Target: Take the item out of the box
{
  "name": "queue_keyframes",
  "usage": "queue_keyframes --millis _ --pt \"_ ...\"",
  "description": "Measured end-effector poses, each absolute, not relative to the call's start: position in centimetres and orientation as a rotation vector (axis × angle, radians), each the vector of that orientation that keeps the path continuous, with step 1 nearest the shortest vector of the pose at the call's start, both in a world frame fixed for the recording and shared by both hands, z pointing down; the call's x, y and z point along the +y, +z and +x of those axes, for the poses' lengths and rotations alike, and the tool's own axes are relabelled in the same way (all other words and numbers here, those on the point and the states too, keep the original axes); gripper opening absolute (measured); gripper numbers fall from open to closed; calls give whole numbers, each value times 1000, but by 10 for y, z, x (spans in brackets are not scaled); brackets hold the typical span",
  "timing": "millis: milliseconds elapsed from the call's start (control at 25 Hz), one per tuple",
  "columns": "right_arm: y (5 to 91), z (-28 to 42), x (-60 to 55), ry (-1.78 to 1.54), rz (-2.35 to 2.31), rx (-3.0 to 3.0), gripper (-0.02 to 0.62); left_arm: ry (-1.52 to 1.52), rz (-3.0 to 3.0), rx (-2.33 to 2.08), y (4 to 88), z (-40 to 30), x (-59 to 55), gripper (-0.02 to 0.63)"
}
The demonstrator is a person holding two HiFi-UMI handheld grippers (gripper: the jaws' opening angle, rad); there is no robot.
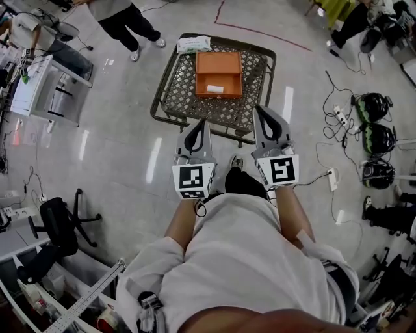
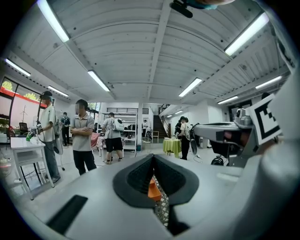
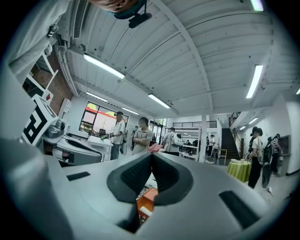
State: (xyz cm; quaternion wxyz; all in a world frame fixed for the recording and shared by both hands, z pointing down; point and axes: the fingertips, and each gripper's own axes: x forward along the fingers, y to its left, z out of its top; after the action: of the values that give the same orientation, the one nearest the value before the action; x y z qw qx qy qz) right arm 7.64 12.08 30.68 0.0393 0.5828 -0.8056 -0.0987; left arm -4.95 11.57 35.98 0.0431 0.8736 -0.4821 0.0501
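Observation:
An orange box (image 1: 218, 73) stands open on a low lattice-top table (image 1: 195, 104) ahead of me. A white item (image 1: 216, 88) lies inside it near the front wall. Both grippers are held side by side short of the table's near edge, pointing at the box. My left gripper (image 1: 203, 122) has its jaws together with nothing in them, and so has my right gripper (image 1: 257, 110). In the left gripper view the orange box (image 2: 153, 189) shows below the closed tips (image 2: 153, 157). The right gripper view shows the box (image 3: 147, 198) and the white item (image 3: 144, 212) below its closed tips (image 3: 151, 155).
A white packet (image 1: 194, 44) lies on the table's far left corner. A person (image 1: 127, 19) stands beyond the table on the left. A white cabinet (image 1: 39, 84) and an office chair (image 1: 58, 224) are at left. Helmets (image 1: 374, 107) and cables with power strips (image 1: 333, 177) lie at right.

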Motion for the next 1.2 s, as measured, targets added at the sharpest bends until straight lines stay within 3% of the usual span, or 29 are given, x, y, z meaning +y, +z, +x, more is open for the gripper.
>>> queue_keyframes --millis 800,1200 --pt "346 120 -5 -56 1491 -2684 5 382 2516 -1537 395 9 10 9" --pt "388 103 -33 -37 1355 -2594 5 401 2448 -1512 432 -3 -25 9"
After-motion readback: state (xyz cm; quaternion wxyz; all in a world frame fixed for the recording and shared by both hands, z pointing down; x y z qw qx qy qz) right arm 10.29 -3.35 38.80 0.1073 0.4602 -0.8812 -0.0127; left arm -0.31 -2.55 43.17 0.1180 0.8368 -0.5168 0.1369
